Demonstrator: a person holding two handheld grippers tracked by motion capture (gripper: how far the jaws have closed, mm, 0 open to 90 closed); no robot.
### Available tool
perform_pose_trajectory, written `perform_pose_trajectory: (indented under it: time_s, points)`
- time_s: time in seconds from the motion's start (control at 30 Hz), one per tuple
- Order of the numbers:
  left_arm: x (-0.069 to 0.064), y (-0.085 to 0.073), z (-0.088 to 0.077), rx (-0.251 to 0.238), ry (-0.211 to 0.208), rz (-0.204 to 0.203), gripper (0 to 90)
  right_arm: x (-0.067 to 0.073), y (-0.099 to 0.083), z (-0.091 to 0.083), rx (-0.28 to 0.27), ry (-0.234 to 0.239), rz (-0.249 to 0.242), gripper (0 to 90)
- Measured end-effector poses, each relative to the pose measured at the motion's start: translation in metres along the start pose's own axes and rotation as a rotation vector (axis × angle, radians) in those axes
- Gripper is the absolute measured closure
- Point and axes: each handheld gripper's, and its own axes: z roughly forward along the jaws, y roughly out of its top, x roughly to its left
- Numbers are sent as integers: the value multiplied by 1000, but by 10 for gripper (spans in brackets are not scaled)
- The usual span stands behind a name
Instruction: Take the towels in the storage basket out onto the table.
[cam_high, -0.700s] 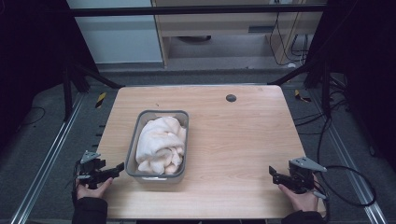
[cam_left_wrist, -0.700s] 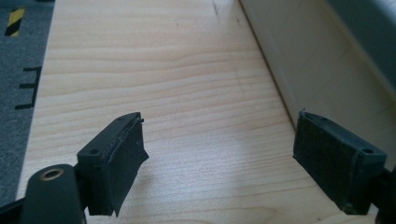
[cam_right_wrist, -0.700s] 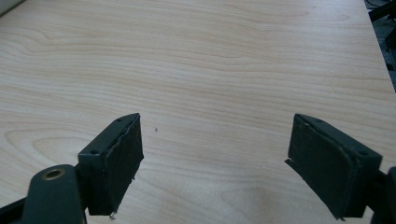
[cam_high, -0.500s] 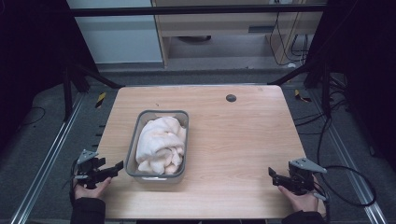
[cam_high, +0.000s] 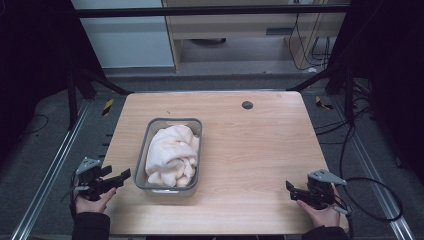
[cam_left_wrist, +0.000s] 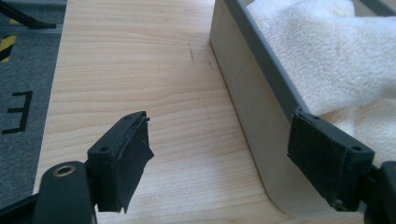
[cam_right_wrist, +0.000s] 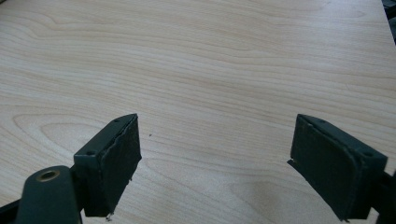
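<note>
Wooden table (cam_high: 260, 150); grey bin (cam_high: 148, 145) on it

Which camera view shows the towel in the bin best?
The high view: the whole towel lies bunched inside the grey bin. The left gripper view gives a close corner of it behind the bin's wall. The right gripper view looks at bare table.

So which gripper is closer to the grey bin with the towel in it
Left. The left gripper sits just off the bin's near left corner, jaws open. The right gripper is far across the table, also open.
</note>
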Motion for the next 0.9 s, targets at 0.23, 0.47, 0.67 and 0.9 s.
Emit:
perform_pose_trajectory:
  time_s: [0.23, 0.47, 0.67, 0.9]
  points:
    - [-8, 9, -5, -8, -36, 12, 210, 0, 0, 0, 5, 0, 0, 156]
    - [-16, 20, -9, -10, -33, 27, 226, 0, 0, 0, 2, 1, 1, 155]
    - [-21, 34, -15, -32, -43, 33, 236, 0, 0, 1, 9, 3, -1, 148]
    - [-30, 42, -20, -36, -64, 65, 252, -1, 1, 0, 0, -5, 5, 142]
